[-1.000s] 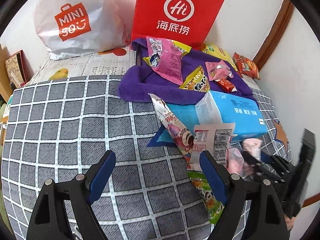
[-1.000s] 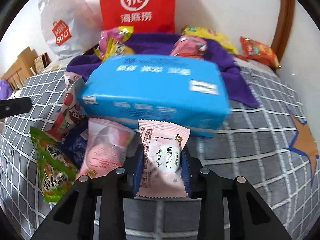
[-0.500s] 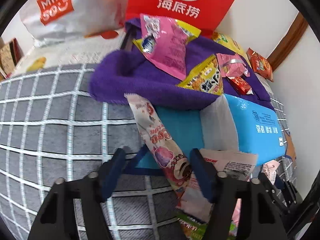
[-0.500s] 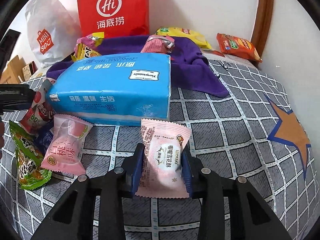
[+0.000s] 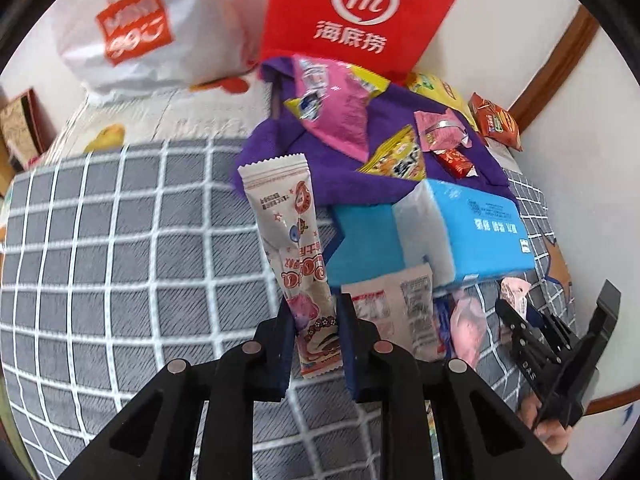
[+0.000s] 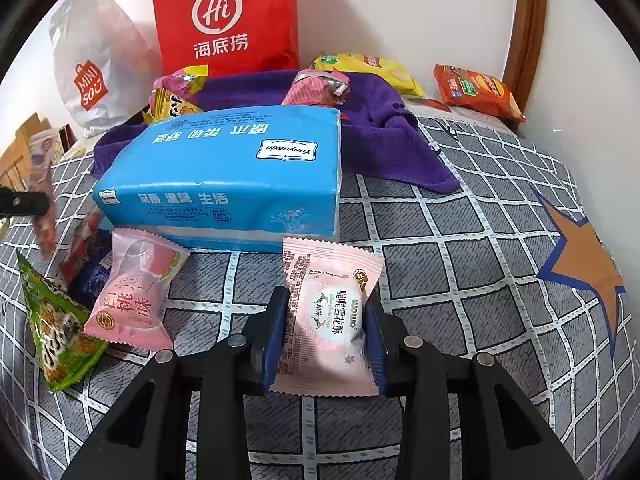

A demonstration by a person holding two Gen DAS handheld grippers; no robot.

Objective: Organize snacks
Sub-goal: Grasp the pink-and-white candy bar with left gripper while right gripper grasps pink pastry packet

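My left gripper (image 5: 314, 326) is shut on a long white-and-pink snack stick (image 5: 292, 236) and holds it up above the checked bed cover. My right gripper (image 6: 322, 320) is shut on a pale pink snack pack (image 6: 326, 316) just in front of the blue tissue pack (image 6: 228, 176). A second pink peach pack (image 6: 132, 296) and a green snack bag (image 6: 56, 332) lie to its left. Several snacks lie on the purple towel (image 5: 316, 176) behind, among them a big pink bag (image 5: 336, 112). The right gripper also shows in the left wrist view (image 5: 516, 320).
A red Hi bag (image 5: 360, 16) and a white Miniso bag (image 5: 132, 32) stand against the back wall. A yellow chip bag (image 6: 368, 68) and an orange bag (image 6: 476, 90) lie at the back right. The wall and a wooden trim (image 6: 524, 24) bound the right side.
My left gripper moved in over the long snack stick, shut on it and lifted it upright. My right gripper stayed shut on the pink pack and drew back from the tissue pack.
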